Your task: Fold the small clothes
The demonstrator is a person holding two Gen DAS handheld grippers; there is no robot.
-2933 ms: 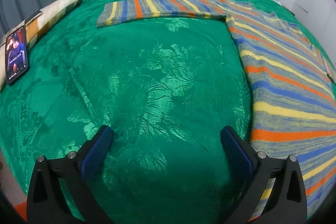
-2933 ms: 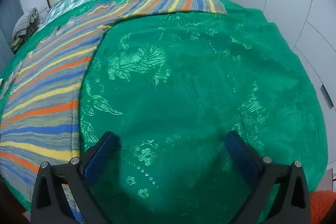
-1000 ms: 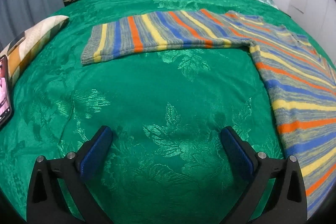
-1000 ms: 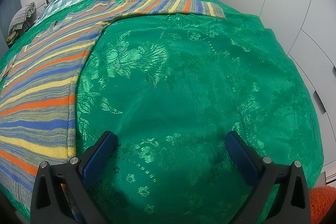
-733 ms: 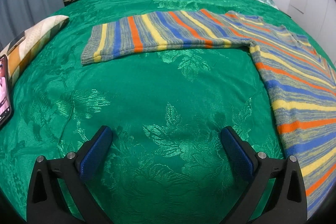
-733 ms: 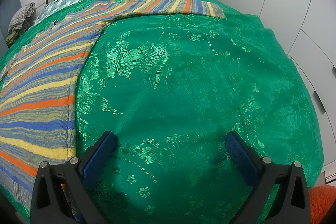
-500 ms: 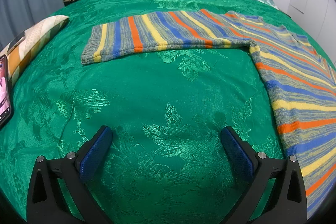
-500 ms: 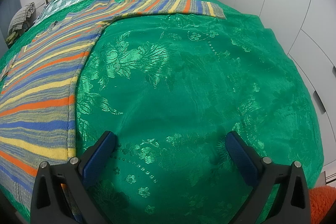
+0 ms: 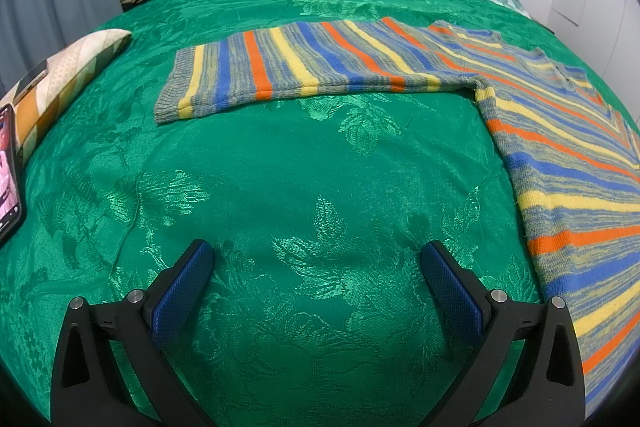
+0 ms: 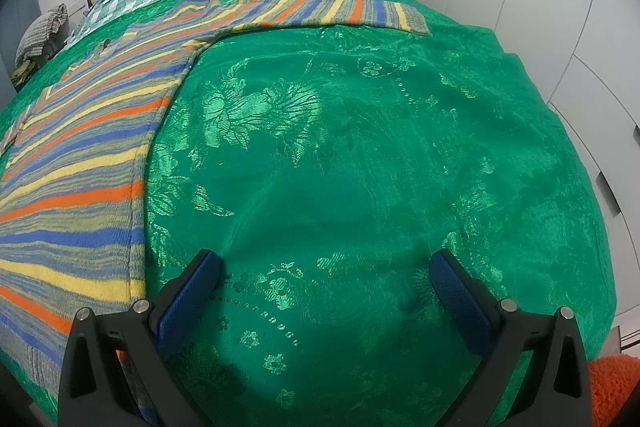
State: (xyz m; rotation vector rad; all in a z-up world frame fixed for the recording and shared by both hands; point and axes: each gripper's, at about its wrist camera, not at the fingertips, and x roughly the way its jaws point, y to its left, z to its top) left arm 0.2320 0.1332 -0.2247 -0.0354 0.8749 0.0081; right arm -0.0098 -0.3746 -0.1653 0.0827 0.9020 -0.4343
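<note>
The striped sweater (image 9: 560, 131) lies flat on the green bedspread (image 9: 280, 167), sleeves stretched sideways across the bed, its left sleeve (image 9: 304, 63) ending near a phone (image 9: 8, 175). My left hand-held gripper (image 9: 316, 287) hovers spread and empty; my right hand-held gripper (image 10: 324, 291) likewise, beside the right sleeve (image 10: 332, 11).

Striped sweater (image 9: 552, 131) flat on bed, sleeves spread out.

Green bedspread (image 9: 280, 167): striped sweater (image 9: 560, 155) flat, phone (image 9: 8, 171), cushion (image 9: 68, 75).
</note>
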